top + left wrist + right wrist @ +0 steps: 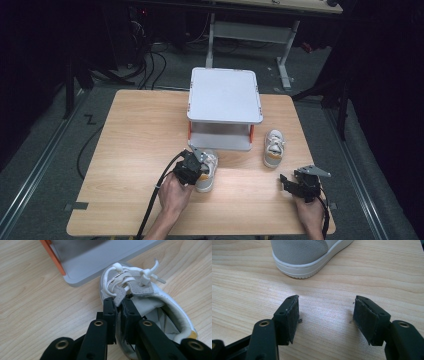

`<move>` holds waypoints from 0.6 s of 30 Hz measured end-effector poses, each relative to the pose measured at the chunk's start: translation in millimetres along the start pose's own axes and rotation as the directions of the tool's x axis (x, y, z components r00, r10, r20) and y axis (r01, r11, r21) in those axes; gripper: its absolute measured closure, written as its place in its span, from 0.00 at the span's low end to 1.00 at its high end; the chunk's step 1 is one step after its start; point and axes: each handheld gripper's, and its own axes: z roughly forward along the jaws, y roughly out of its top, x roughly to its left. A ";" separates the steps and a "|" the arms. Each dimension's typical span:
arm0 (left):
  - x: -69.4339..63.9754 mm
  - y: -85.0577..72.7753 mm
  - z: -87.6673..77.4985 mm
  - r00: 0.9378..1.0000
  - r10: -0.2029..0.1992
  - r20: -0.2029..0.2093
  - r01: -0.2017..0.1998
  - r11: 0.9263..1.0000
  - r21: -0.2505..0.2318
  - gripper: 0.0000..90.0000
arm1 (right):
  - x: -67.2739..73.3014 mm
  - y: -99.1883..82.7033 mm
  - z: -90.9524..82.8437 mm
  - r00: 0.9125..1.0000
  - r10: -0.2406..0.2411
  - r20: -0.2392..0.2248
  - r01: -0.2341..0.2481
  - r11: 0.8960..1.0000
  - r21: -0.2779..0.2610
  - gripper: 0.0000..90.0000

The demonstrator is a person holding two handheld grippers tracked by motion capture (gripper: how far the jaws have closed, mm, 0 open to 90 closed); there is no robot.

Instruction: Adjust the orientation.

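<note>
Wooden table [130, 150], grey stand [225, 95], two shoes [274, 148]

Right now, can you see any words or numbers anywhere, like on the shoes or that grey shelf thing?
No words or numbers can be read anywhere.
Shoe in the left tool: a small dark mark under the tongue, too hidden to read.
Other shoe: no readable lettering.
Grey shelf: plain, no label.
Table: bare wood, no writing.

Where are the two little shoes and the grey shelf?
Held shoe [150, 291], left gripper view, on its tongue.
Other shoe [274, 148], high view, on its laces.
Grey shelf [224, 95], high view, on its top.
</note>
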 end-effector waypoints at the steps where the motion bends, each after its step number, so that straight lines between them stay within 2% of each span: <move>1: -1.7 0.0 0.3 1.000 0.006 -0.004 -0.007 1.000 -0.002 0.91 | 0.0 0.0 0.0 1.000 0.000 0.000 0.000 1.000 0.000 0.41; 4: -3.5 -0.2 1.0 1.000 0.011 0.007 -0.011 1.000 -0.008 0.89 | 0.0 0.0 0.0 1.000 0.000 0.000 0.000 1.000 0.000 0.41; 5: -4.6 -1.1 1.1 0.999 0.002 0.034 -0.002 1.000 -0.016 0.88 | 0.0 0.0 0.0 1.000 0.000 0.000 0.000 1.000 0.000 0.41; 6: -4.6 -1.1 1.1 0.999 0.002 0.034 -0.002 1.000 -0.016 0.87 | 0.0 0.0 0.0 1.000 0.000 0.000 0.000 1.000 0.000 0.41; 7: -4.9 -2.5 1.5 0.998 -0.009 0.055 0.011 1.000 -0.026 0.86 | -0.1 0.1 0.1 1.000 0.000 0.001 0.000 1.000 0.000 0.41; 10: -3.2 -3.6 1.7 0.997 -0.017 0.077 0.019 0.999 -0.026 0.85 | 0.0 0.1 0.1 1.000 0.001 0.000 -0.001 1.000 0.000 0.41; 12: -1.8 -4.1 2.0 0.994 -0.036 0.100 0.039 0.999 -0.029 0.83 | 0.0 0.1 0.2 1.000 0.001 0.001 -0.001 1.000 0.000 0.41; 13: -1.8 -4.1 2.0 0.994 -0.036 0.100 0.039 0.999 -0.029 0.82 | 0.0 0.1 0.1 1.000 0.001 0.001 -0.001 1.000 0.000 0.41; 15: 0.1 -5.9 2.6 0.990 -0.051 0.128 0.055 0.998 -0.028 0.77 | 0.0 0.1 0.1 1.000 0.001 0.001 -0.001 1.000 0.000 0.41; 18: 3.2 -6.8 3.0 0.989 -0.066 0.135 0.071 0.997 -0.028 0.70 | 0.0 0.1 0.2 1.000 0.001 0.002 -0.001 1.000 0.000 0.41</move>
